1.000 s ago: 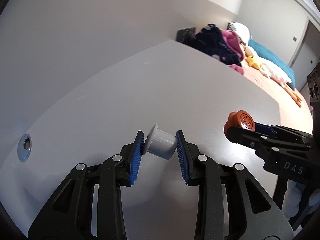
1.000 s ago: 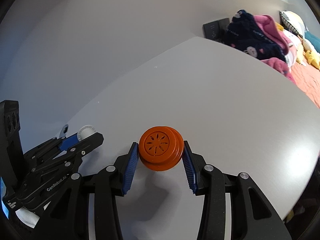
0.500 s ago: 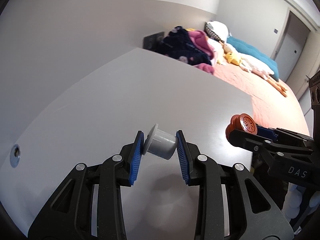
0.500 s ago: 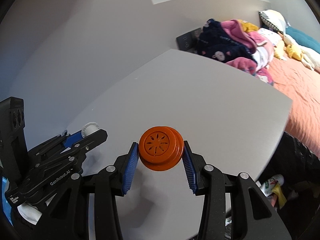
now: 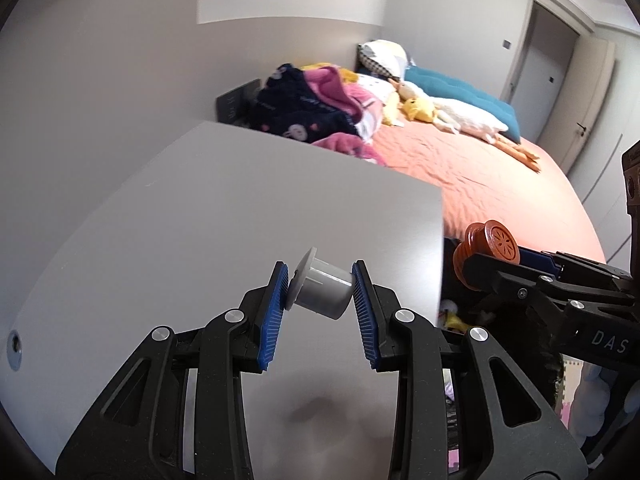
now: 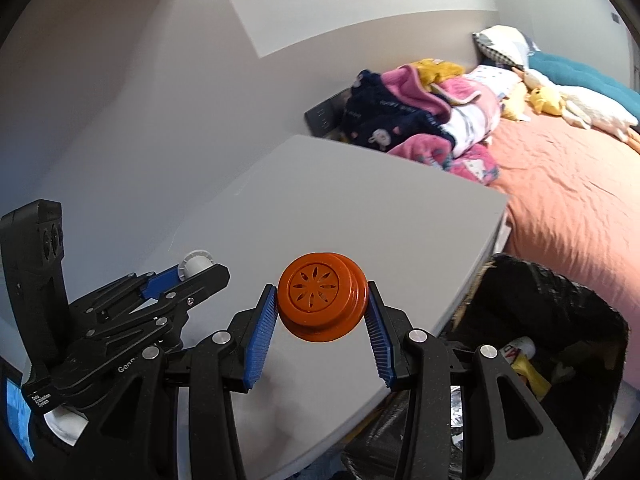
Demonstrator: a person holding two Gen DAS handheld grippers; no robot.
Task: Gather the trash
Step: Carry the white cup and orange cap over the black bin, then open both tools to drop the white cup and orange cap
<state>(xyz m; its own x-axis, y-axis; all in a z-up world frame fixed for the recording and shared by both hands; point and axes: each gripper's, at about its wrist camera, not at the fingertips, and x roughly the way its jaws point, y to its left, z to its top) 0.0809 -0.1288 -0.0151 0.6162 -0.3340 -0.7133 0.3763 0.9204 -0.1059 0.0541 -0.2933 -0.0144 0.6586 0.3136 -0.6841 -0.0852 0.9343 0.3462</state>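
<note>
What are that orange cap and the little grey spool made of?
Orange cap: probably moulded plastic, slightly glossy, with petal-shaped slots cut cleanly into its face. Grey spool: likely plastic too, matte and evenly coloured, with a thin flange at one end. Neither shows any metallic shine.

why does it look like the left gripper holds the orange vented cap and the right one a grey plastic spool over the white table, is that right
Swapped. The left wrist view shows the left gripper shut on the grey plastic spool; the right gripper holds the orange vented cap, over the white table.
</note>
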